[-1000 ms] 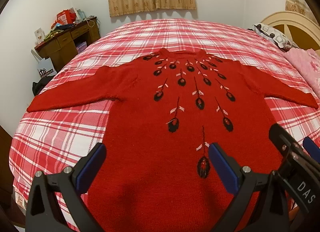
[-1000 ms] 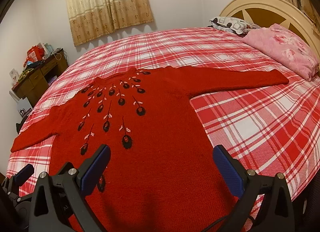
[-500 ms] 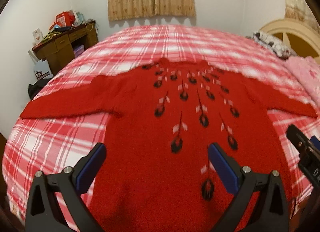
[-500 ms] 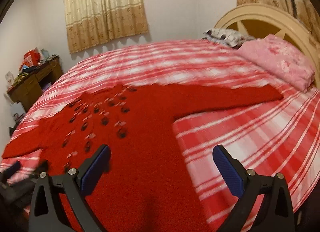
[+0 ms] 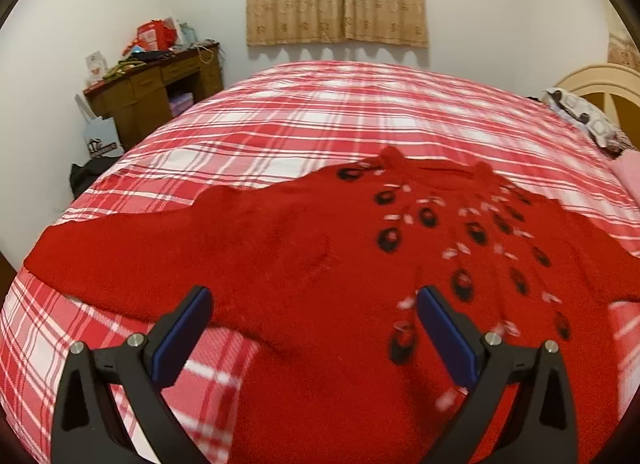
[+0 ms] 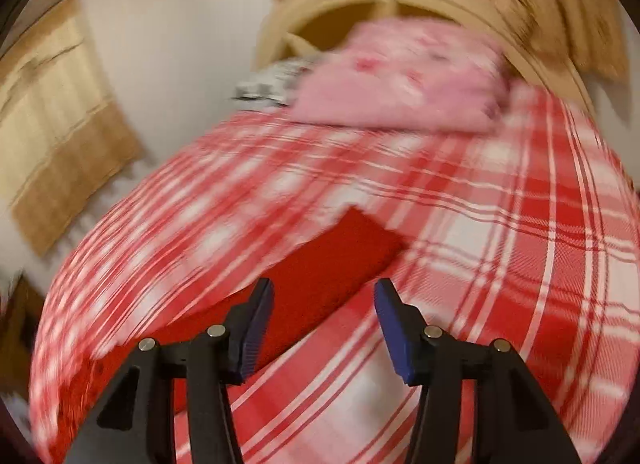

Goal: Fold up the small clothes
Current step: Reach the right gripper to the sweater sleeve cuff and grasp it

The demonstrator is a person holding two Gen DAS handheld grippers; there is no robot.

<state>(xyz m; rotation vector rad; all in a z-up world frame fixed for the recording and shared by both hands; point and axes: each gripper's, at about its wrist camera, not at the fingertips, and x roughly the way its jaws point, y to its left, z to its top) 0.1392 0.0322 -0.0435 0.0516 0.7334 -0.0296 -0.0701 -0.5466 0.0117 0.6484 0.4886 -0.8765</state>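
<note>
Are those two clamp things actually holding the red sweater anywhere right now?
No. Both are open and empty: the left hand-held gripper hovers over the red sweater, the right hand-held gripper over its sleeve end.

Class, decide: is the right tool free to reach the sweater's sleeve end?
Probably yes. The right tool is open, the sleeve end lies flat just ahead on the bedspread, nothing between them.

Even indoor light; right wrist view heavily motion-blurred, fisheye edges bowed.
</note>
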